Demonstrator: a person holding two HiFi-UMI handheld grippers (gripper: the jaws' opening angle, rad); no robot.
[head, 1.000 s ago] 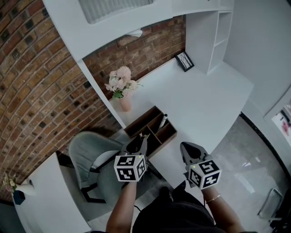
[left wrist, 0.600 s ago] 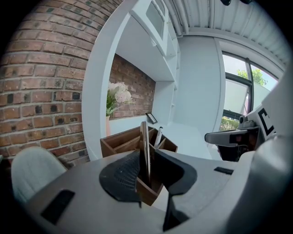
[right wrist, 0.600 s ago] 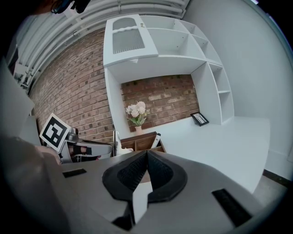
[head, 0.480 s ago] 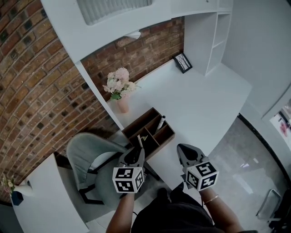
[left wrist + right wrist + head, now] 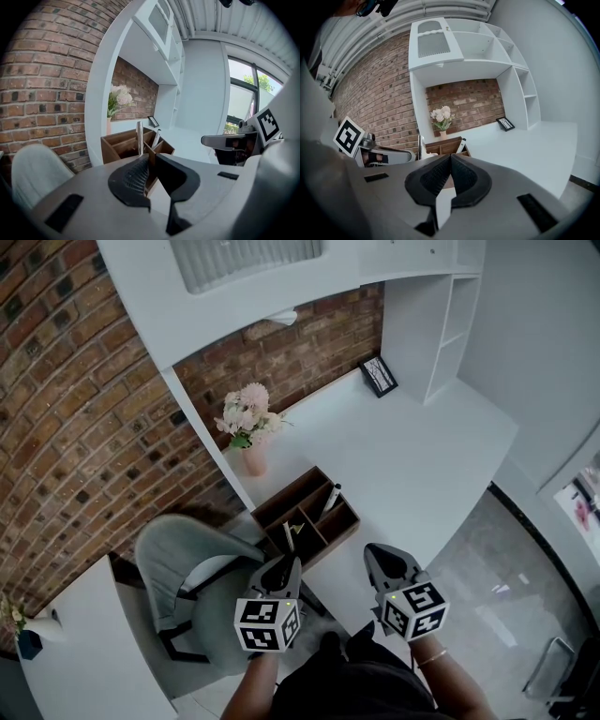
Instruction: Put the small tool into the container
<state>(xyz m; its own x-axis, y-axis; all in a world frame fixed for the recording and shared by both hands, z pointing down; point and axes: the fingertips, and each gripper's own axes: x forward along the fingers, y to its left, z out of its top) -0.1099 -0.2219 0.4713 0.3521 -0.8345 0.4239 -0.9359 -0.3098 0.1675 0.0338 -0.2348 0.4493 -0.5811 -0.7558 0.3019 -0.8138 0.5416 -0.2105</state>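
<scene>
A brown wooden container with several compartments sits at the near left end of the white desk. The small tool, a thin silvery rod, stands upright in the container's near compartment; it also shows in the left gripper view and the right gripper view. My left gripper hangs just short of the container, jaws a narrow slit apart with nothing between them. My right gripper is beside it over the desk's front edge, shut and empty.
A white pen-like item leans in the container's far compartment. A pink vase of flowers stands behind it by the brick wall. A grey chair sits left of the desk, under my left gripper. A small picture frame is far back.
Both grippers have drawn back toward me, away from the container. The small tool stays upright in the container.
</scene>
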